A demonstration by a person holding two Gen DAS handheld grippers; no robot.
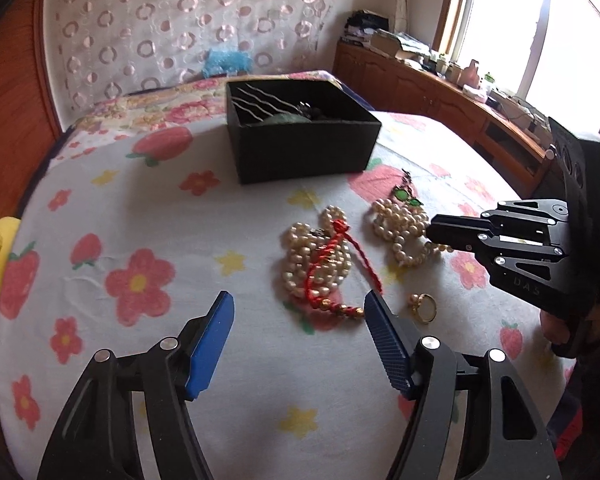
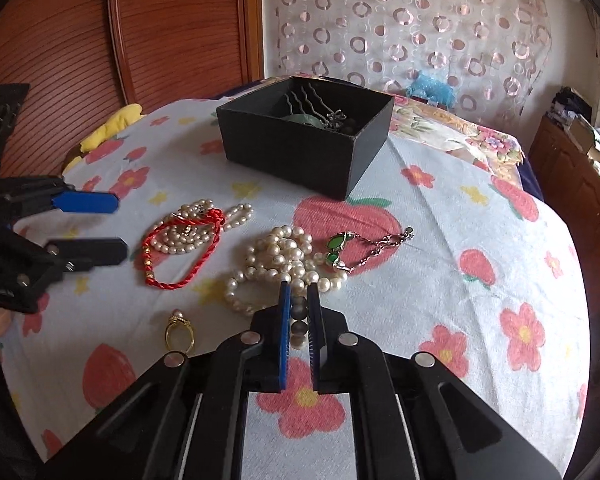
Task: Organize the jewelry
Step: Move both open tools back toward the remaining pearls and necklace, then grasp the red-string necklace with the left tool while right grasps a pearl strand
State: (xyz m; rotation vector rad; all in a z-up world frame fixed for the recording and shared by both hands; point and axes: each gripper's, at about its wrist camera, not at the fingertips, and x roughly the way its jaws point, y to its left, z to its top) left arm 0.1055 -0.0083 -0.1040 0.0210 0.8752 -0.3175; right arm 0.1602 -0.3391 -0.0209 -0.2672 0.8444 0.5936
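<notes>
Right wrist view first: right gripper (image 2: 299,292) pinched on a few beads of the larger pearl strand (image 2: 278,262), pads pressed against pearls at the strand's near end, rest of the strand heaped on the cloth just beyond the tips. Just right of that heap, a green-stone chain piece (image 2: 342,248), loose on the bed cover (image 2: 440,240). Left of the tips, a gold ring (image 2: 179,330) with a pearl, lying alone. Farther left, a second pearl strand (image 2: 192,228) tangled with a red cord bracelet (image 2: 180,256), near the left gripper (image 2: 114,226). Left wrist view: left gripper (image 1: 300,304) spread wide, nothing between the blue pads, hanging over the cloth at the near edge of the red cord and pearl tangle, the ring just right of its right finger. Well beyond both grippers, the black box (image 2: 300,152), open, already holding wavy hair pins (image 2: 304,98), a greenish piece and a dark ornament, too small to name. Judged from this: partly done, some items boxed, five pieces not yet in, one strand gripped but not lifted clear. Likely next, carrying that strand forward into the box, then the tangle, ring and chain.
</notes>
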